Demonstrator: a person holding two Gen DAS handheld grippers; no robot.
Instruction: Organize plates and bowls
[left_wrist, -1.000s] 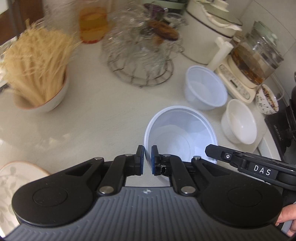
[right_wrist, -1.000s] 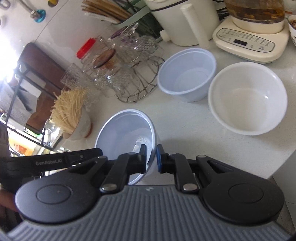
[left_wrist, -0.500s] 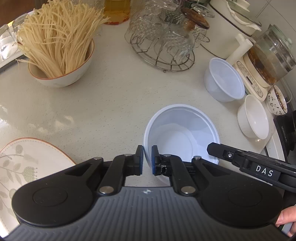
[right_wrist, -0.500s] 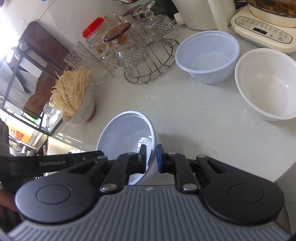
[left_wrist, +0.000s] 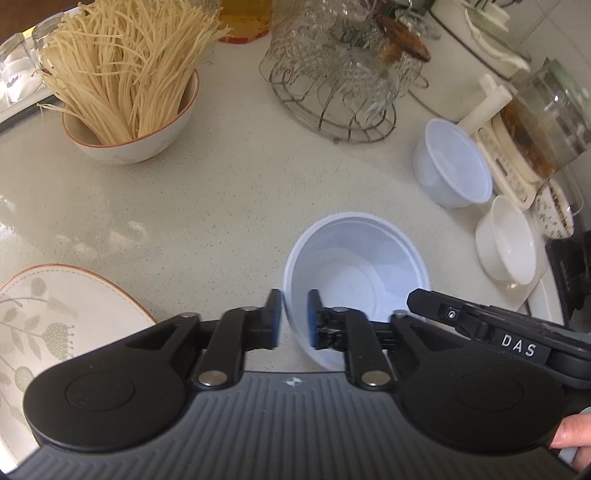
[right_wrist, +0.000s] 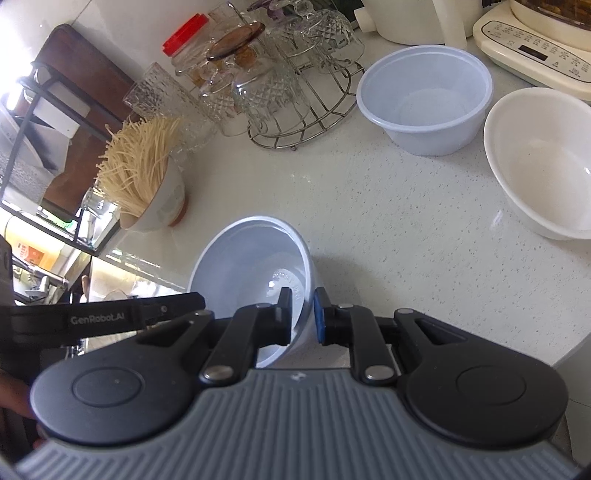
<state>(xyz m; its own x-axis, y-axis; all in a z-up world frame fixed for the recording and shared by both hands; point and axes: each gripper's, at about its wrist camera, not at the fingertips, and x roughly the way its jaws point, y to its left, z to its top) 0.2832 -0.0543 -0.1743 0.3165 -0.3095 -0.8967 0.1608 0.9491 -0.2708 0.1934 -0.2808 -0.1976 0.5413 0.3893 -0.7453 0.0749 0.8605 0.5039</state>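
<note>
Left wrist view: left tongs (left_wrist: 292, 317) are opening off the pale-blue plastic bowl's (left_wrist: 356, 273) rim; right tongs (right_wrist: 303, 314) grasp it, so withdraw gently.

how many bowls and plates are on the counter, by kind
Translucent plastic bowls: 2, the held bowl and the back plastic bowl
White bowl: 1
Noodle bowl: 1
Patterned small bowl: 1
Leaf-pattern plate: 1
Total: 6
</note>
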